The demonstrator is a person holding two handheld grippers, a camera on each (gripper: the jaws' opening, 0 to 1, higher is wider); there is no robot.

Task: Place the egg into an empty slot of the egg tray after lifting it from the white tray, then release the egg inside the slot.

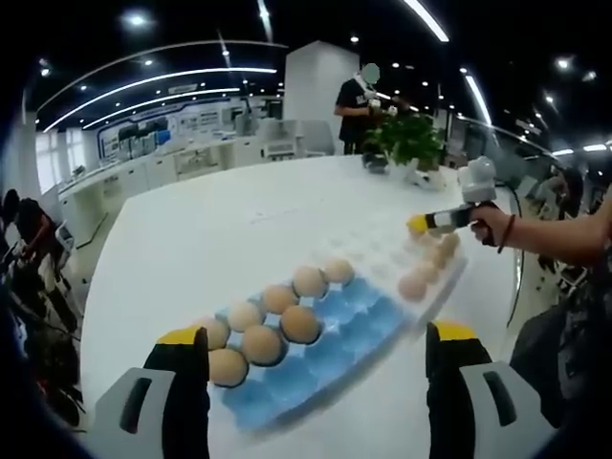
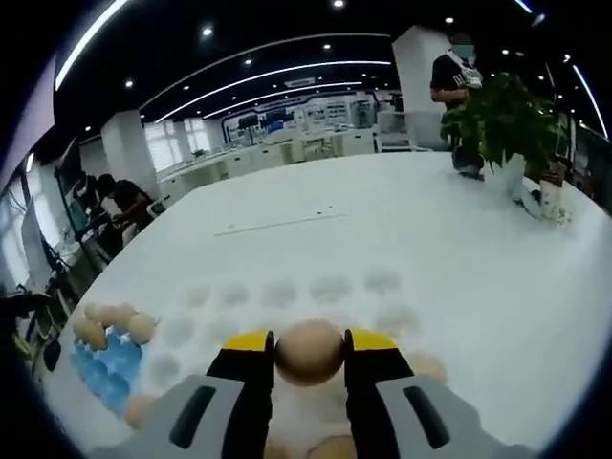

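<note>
1. Right gripper view: black, yellow-tipped right gripper closed on one smooth tan egg, jaws pressing both sides of the shell.
2. Held egg positioned over the white moulded tray, among pale dimpled cups; contact with the cup beneath not discernible.
3. Blue moulded egg tray at lower left of the same view, well apart from the held egg, with a cluster of tan eggs at its far end.
4. Left gripper view: left gripper wide open, holding nothing, jaws framing the blue egg tray.
5. Same view: seven brown eggs seated along the tray's left side; blue slots on the right side vacant.
6. Right gripper also visible there, over the white tray, near a potted green plant on the white table.
7. Step judged in hand: grasp made, lift from the white tray beginning.
8. Next move calls for: straight rise, carry across to a vacant blue slot, gentle lowering, then jaw opening.
9. Caution: keep light grip pressure; shell likely fragile.
</note>
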